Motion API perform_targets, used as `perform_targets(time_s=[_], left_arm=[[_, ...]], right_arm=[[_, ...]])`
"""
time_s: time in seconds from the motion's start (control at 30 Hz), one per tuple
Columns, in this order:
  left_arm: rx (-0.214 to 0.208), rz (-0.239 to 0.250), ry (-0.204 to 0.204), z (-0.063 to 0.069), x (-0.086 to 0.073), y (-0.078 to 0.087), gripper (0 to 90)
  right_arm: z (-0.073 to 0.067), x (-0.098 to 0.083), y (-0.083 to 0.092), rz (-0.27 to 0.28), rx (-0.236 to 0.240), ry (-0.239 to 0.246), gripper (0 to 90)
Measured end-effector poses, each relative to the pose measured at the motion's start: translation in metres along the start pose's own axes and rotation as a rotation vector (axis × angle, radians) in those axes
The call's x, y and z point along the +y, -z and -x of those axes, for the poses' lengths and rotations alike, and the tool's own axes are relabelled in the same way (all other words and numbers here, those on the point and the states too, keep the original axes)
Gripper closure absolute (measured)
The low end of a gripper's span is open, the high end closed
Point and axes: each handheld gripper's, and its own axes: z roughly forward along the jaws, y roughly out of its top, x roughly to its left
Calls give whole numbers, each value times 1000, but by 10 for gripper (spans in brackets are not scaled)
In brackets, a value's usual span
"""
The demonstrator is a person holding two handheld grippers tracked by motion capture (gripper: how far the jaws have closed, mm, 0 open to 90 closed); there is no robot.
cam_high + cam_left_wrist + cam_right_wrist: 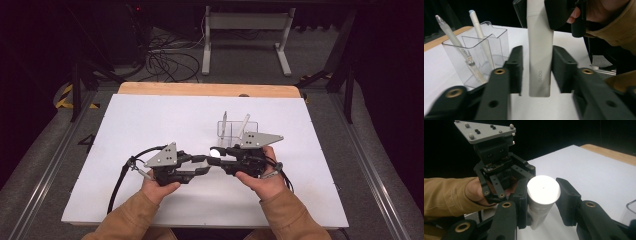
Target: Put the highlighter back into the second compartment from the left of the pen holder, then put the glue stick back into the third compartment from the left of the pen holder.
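The holder (238, 131) stands on the board (150, 115), a little right of the board's middle. Two pens lean inside it: one pen (225, 122) in its left part, the other pen (244, 125) in its right part. Just in front of the holder, above the board, the tube (215, 150) hangs between two grippers. The left gripper (206, 165) lies in front and to the left of the holder, and the right gripper (218, 159) lies directly in front of the holder, its tips meeting the other's at the tube. Behind the holder, past the board's far edge, runs a wooden strip (200, 89). Further behind the holder stands a stand (245, 35), with cables (167, 62) on the floor to its left.
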Motion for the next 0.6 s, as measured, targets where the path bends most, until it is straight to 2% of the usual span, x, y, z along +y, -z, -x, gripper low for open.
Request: perform_targets(time_s=[0.1,0.23,0.37,0.6], left_arm=[[28,0,18,0,1,5,497],[101,-13,-6,2,3,15,390],[143,3,12,2,1,27,344],[223,-5,9,0,-5,48,311]], right_arm=[[0,2,4,17,-9,4,647],[2,6,12,34,-30,11,646],[4,12,22,53,-57,24,647],[9,22,36,64,-106,44,646]])
